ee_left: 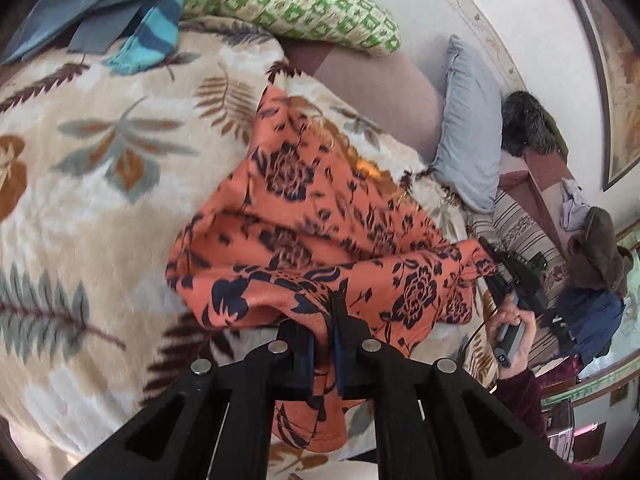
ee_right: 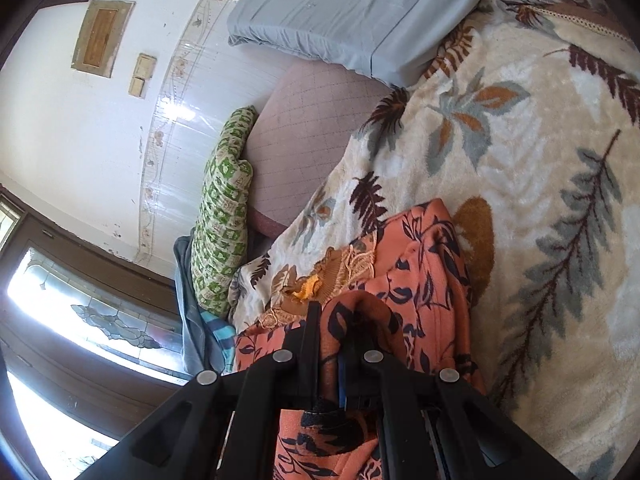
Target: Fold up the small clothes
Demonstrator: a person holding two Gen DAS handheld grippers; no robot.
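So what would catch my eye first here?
The orange garment with dark blue flowers, bunched mid-bed on the cream leaf-patterned fleece blanket. The left gripper and right gripper, both black, are each clamped on its cloth. A green-and-white patterned pillow lies by the wall.

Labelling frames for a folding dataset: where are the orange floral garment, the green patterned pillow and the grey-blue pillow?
orange floral garment (ee_left: 320, 208), left wrist view, middle.
green patterned pillow (ee_left: 292, 4), left wrist view, top face.
grey-blue pillow (ee_right: 352, 12), right wrist view, centre.

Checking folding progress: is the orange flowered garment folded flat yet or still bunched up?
Bunched up, not folded. The orange flowered garment drapes in loose creases over the leaf-print blanket, pinched by the left gripper and right gripper.
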